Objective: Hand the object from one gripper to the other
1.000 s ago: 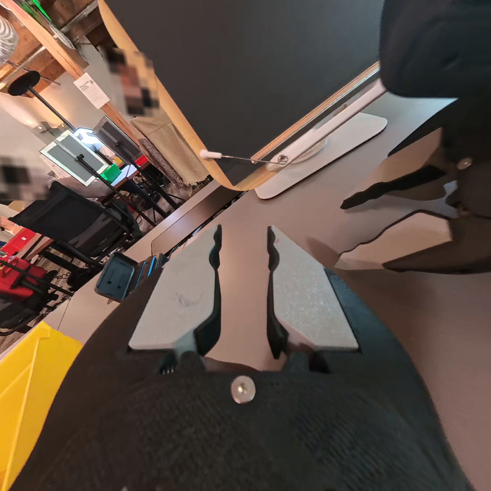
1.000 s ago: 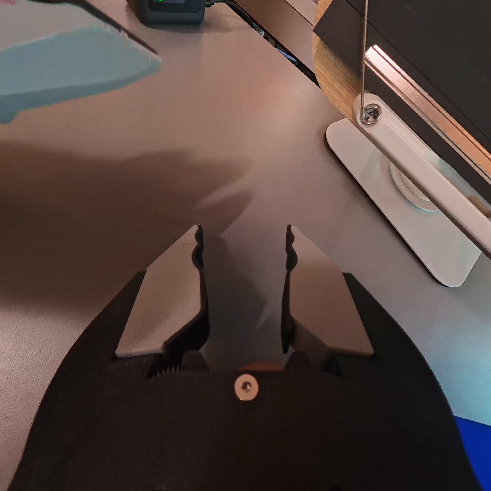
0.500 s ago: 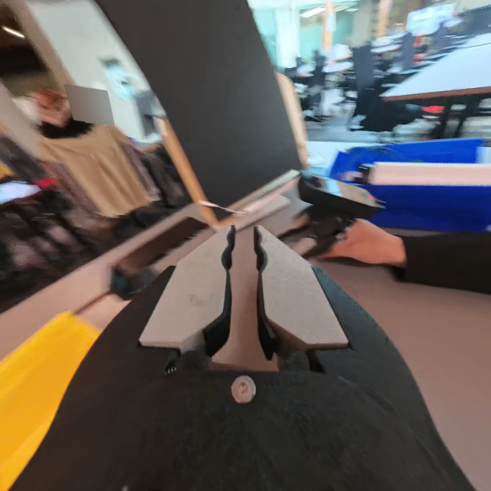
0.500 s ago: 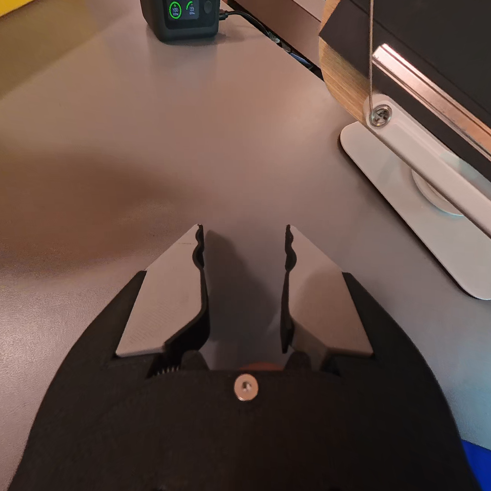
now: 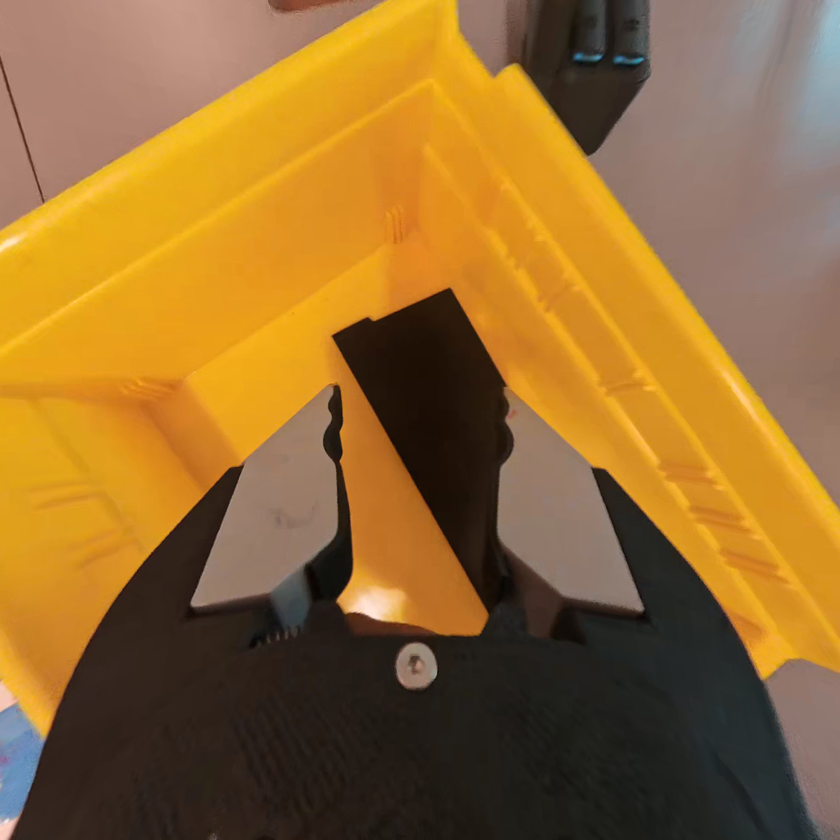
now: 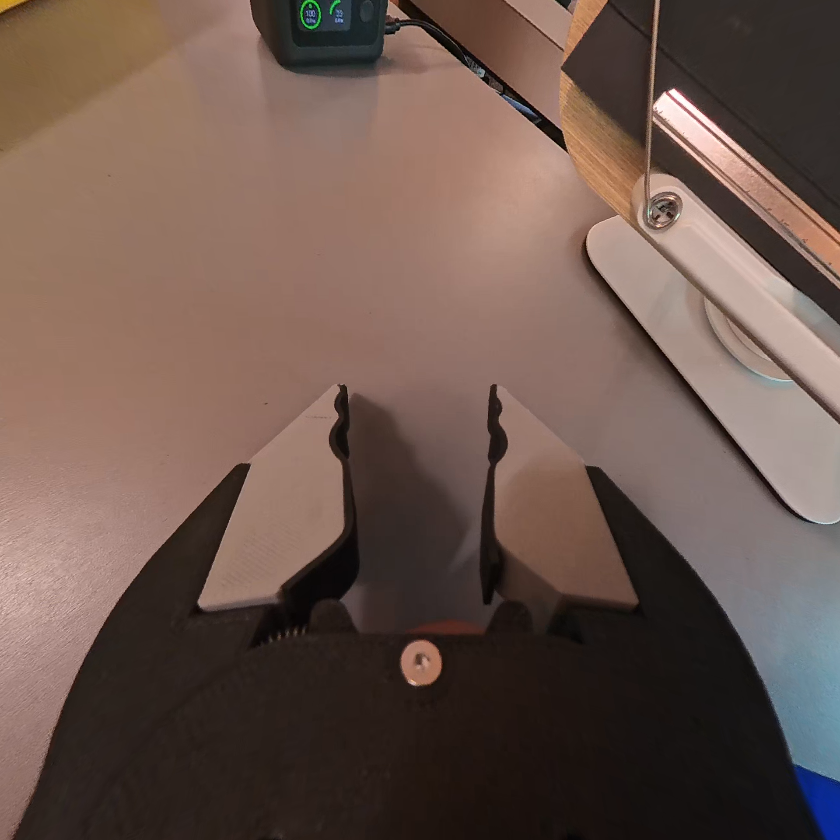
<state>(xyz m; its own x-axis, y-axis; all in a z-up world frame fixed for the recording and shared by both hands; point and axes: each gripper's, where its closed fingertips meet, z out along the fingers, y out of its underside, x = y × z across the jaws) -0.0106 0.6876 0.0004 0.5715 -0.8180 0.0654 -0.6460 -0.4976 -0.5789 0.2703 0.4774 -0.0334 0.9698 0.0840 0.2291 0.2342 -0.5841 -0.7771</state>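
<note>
1. Left gripper (image 5: pixel 418 395) is pointing down into a yellow bin (image 5: pixel 272 191), its two fingers standing well apart with nothing between them being squeezed.
2. Black object (image 5: pixel 422 386), flat-sided and oblong, is lying on the bin's floor in the corner, running between the left gripper's fingers (image 5: pixel 282 500); its right edge is sitting right along the right finger's inner side, contact cannot be told because dark is merging with dark.
3. Left finger is staying clear of the black object, with yellow floor showing in the gap.
4. Bin is sitting on a grey-brown table (image 5: pixel 136 68); a dark device (image 5: pixel 591 82) is standing just past the bin's far corner, blurred.
5. Left wrist view is slightly smeared, and a blue-patterned patch at the lower left edge is too unclear to name.
6. Right gripper (image 6: pixel 418 400) is hovering low over the bare table (image 6: pixel 272 227), tilted forward and down, its fingers (image 6: pixel 282 513) spread apart and holding nothing.
7. Its shadow is falling on the table just under and between the fingers.
8. White flat stand base (image 6: pixel 682 327) is lying on the table to the right of the right gripper, carrying a dark panel (image 6: pixel 750 68) with a wood-toned edge.
9. Small dark device with a lit screen (image 6: pixel 327 27) is sitting at the table's far edge, a cable running off its right side.
10. Blue surface (image 6: pixel 818 800) is peeking in at the lower right corner.
</note>
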